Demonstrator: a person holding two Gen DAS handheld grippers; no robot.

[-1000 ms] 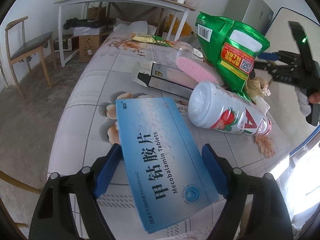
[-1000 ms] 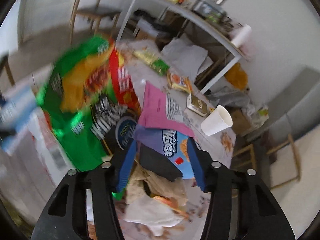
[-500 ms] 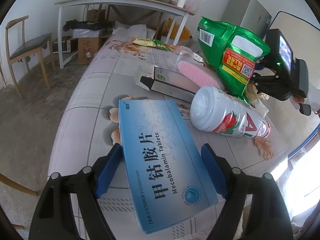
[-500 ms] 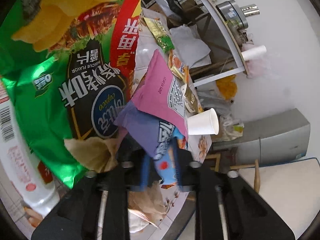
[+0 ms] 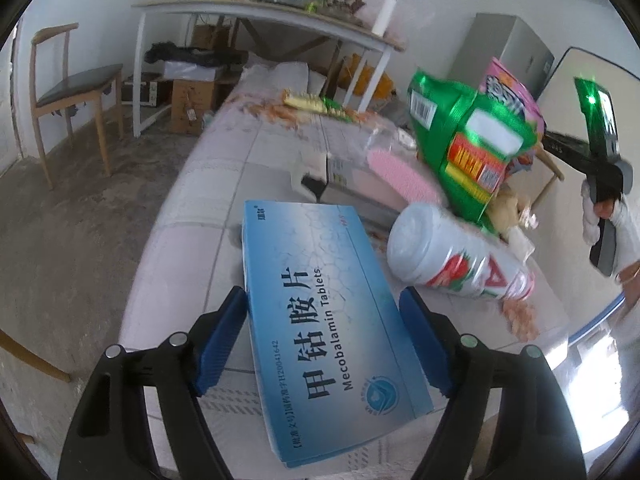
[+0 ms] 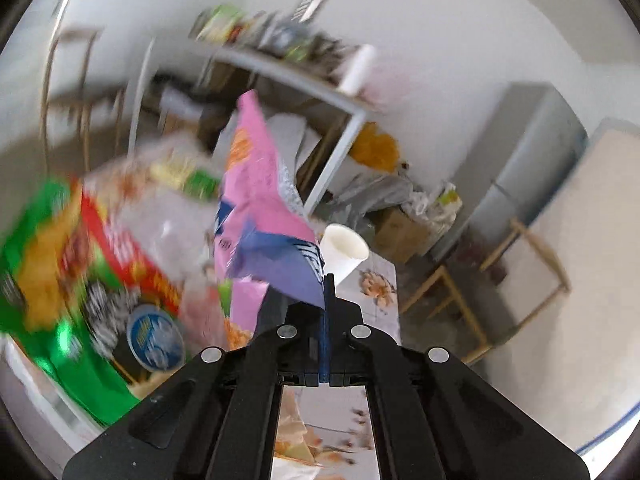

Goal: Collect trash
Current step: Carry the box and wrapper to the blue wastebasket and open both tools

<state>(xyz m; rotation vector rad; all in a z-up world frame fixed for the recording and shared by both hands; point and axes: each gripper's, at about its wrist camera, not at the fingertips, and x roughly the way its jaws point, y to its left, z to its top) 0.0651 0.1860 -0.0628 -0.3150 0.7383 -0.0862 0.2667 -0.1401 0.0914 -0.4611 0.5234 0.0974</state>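
Left gripper (image 5: 324,344): my jaws clamp the blue tablet box (image 5: 328,320), lifted for collecting.
Right gripper (image 6: 325,292): jaws closed, seemingly pinching the pink wrapper (image 6: 260,200) beside the paper cup (image 6: 344,248).

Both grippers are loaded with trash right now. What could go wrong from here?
The right gripper pinches only a corner of the pink and purple snack wrapper, and the view is motion-blurred, so a fast swing may pull it free. The green chip bag hangs beside it with no visible grip, so it may drop. The left gripper holds the blue Mecobalamin box across its width; the tilted box could slide forward.
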